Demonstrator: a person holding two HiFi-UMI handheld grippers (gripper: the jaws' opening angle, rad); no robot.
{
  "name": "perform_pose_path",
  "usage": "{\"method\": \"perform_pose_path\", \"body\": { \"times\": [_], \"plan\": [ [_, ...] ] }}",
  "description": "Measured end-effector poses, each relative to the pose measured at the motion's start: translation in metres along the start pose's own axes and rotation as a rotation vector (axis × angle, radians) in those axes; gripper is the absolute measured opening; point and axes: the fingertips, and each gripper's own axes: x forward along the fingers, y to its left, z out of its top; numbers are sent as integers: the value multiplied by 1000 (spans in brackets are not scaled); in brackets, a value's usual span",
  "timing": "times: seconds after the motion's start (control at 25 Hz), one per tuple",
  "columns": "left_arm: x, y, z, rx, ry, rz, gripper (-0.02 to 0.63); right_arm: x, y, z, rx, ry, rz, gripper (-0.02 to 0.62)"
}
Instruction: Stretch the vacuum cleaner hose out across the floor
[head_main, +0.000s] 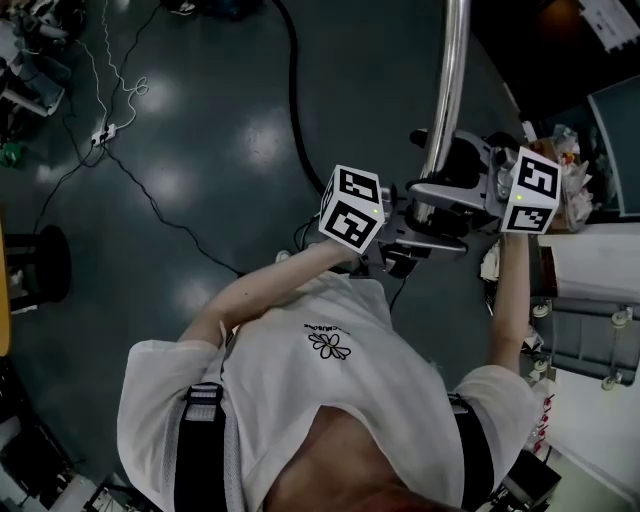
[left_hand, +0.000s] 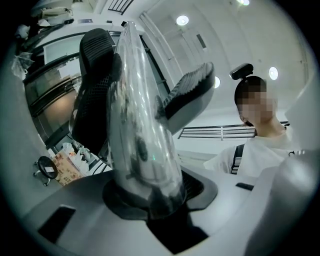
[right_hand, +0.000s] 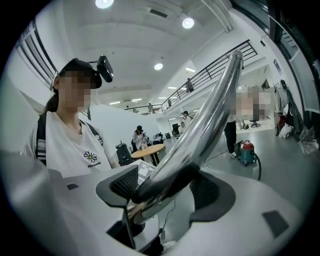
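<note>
The left gripper (head_main: 398, 240) and the right gripper (head_main: 442, 188) are both clamped on the shiny metal tube (head_main: 447, 90). The left holds it at its near end and the right grips just beyond, coming in from the right. The black hose (head_main: 293, 100) lies on the dark floor (head_main: 200, 130) left of the tube. Its long axis runs from far to near, and its near end passes out of sight beneath the left gripper, the closer of the two. Stretching it probably means drawing the tube end away along that line.
</note>
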Motion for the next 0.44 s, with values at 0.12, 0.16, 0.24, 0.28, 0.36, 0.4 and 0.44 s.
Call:
{"method": "perform_pose_path", "body": {
  "times": [0.12, 0.16, 0.24, 0.28, 0.36, 0.4, 0.44],
  "plan": [
    [0, 2, -1, 7, -2, 7, 163, 0, 1, -1, -6, 5, 8, 310],
    [0, 2, -1, 8, -2, 10, 164, 0, 1, -1, -6, 5, 10, 310],
    [1, 2, -1, 8, -5, 16, 163, 0, 1, -2, -5, 6, 17, 310],
    [1, 2, -2, 7, -8, 19, 163, 0, 2, -3, -4, 8, 20, 310],
    [2, 2, -3, 1, -17, 25, 161, 0, 3, -5, -1, 15, 23, 310],
    [3, 2, -4, -1, -21, 27, 158, 0, 4, -6, 1, 19, 24, 310],
    [4, 2, -5, -3, -25, 30, 158, 0, 5, -7, 2, 23, 26, 310]
  ]
}}
